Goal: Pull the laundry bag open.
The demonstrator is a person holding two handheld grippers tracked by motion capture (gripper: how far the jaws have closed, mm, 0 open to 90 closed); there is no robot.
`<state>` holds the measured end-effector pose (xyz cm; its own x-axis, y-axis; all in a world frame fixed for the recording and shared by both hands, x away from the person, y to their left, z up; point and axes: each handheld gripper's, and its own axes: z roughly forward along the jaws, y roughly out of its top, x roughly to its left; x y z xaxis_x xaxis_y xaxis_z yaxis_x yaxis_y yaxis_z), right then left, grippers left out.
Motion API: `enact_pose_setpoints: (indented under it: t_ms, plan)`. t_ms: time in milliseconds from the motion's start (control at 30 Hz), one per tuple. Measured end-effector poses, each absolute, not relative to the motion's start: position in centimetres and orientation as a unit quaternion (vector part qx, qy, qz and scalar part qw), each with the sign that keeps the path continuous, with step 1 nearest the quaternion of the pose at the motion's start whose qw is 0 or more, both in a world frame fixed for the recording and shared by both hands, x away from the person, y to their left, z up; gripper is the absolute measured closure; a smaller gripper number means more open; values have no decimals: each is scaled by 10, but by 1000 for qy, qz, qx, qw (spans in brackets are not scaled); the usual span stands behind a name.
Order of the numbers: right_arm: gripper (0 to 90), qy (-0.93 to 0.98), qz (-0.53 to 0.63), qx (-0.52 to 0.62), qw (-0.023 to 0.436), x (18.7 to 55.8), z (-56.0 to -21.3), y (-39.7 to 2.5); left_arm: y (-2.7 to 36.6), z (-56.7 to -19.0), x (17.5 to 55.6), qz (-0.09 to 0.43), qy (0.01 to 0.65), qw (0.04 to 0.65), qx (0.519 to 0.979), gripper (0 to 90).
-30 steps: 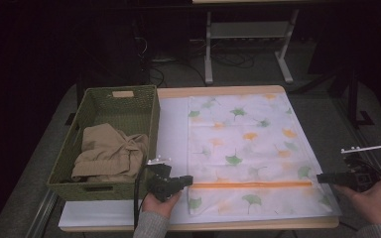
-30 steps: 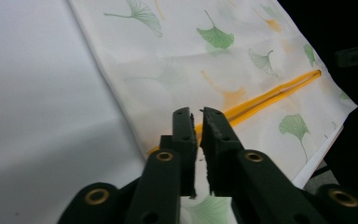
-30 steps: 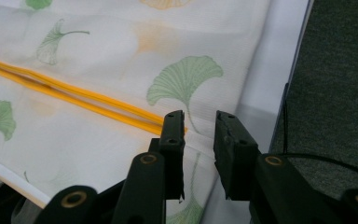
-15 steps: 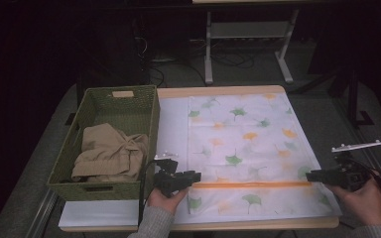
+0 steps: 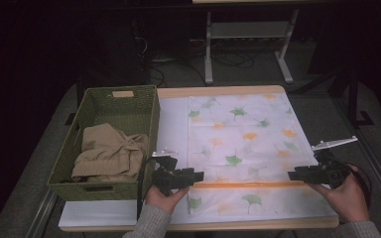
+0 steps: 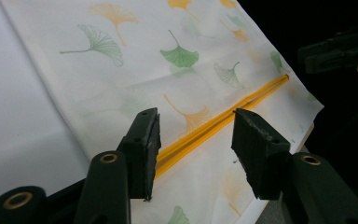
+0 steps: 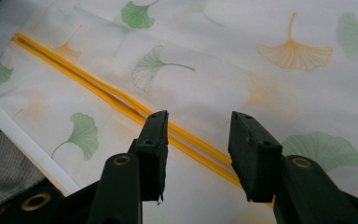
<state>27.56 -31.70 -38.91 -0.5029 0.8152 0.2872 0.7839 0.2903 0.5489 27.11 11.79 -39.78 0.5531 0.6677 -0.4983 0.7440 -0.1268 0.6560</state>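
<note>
Grippers hover over a white cloth printed with green and orange ginkgo leaves, spread flat across the tabletop from its far edge to its near edge; the left gripper sits at the cloth's near left corner, jaws wide apart and clamping nothing, with an orange stripe running between them; the right gripper sits at the near right corner, jaws equally parted above the same stripe, touching nothing; a green woven basket holding tan fabric stands at the tabletop's left edge; no writing is readable.
</note>
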Motion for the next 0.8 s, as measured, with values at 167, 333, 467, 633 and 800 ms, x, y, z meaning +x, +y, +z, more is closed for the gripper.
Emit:
enact_pose_setpoints:
  t_ms: [167,333,467,633,800]
  plan:
    - [527,809,329,486,24,278,-389,-309,118,-394,272,-49,466,465,751,475]
    - [497,818,331,470,27,280,-388,-302,120,-390,274,-50,461,464,755,455]
    - [474,824,333,457,30,284,-386,-296,121,-386,276,-52,459,465,756,438]
    - [417,834,345,430,32,289,-385,-286,123,-382,278,-64,444,466,762,390]
    - [381,844,344,409,39,294,-385,-276,124,-376,281,-76,432,463,770,342]
